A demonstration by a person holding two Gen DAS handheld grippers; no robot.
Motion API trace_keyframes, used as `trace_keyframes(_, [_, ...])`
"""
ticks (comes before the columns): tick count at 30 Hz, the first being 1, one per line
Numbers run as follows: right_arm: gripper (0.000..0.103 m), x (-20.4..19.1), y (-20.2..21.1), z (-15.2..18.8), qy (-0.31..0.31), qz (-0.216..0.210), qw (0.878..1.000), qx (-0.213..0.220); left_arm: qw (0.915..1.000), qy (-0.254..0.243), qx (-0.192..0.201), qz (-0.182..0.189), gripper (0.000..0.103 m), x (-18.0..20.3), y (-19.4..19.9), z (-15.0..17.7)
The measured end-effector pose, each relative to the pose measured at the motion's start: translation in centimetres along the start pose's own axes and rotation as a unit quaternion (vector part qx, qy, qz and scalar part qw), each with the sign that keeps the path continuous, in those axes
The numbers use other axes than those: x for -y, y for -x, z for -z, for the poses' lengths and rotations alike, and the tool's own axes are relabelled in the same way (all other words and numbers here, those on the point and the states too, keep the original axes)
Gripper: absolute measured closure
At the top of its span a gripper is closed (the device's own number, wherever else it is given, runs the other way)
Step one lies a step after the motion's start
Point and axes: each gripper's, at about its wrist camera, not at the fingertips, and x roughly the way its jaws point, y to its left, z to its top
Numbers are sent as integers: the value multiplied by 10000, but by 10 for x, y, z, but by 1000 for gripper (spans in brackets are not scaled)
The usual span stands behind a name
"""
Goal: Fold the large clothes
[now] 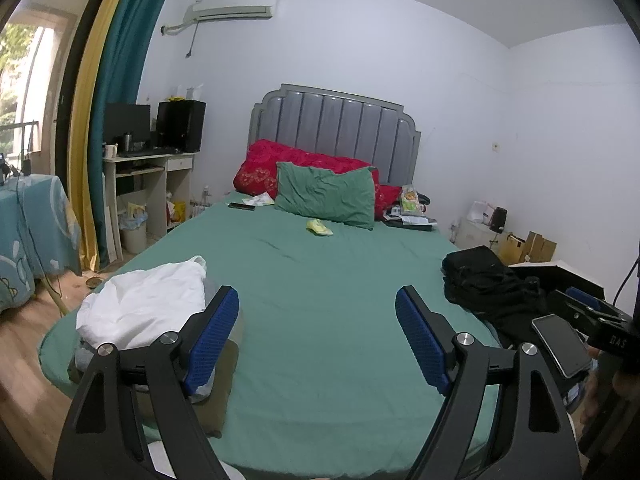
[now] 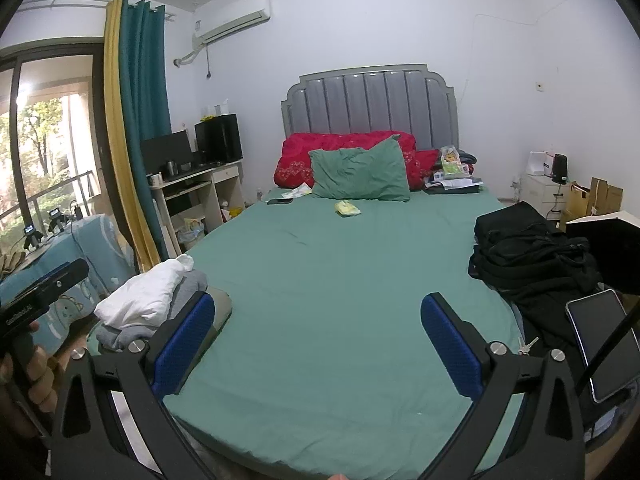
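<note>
Green sheet covers the bed [image 1: 320, 280], and your left hand-held gripper [image 1: 318, 312] hangs over its foot edge with both blue pads spread wide, holding nothing. Your right hand-held gripper [image 2: 318, 320] is just as wide apart and empty above the same edge. The black clothes [image 2: 528, 252] lie heaped at the bed's right edge. A stack topped by a white garment [image 1: 144, 304] sits at the near left corner.
</note>
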Motion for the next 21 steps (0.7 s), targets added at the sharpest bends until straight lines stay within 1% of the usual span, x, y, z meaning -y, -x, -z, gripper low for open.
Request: trace_keyframes(21, [1, 3, 0, -4, 6, -17, 10000, -22, 10000, -12, 0, 15, 19, 4, 0, 1])
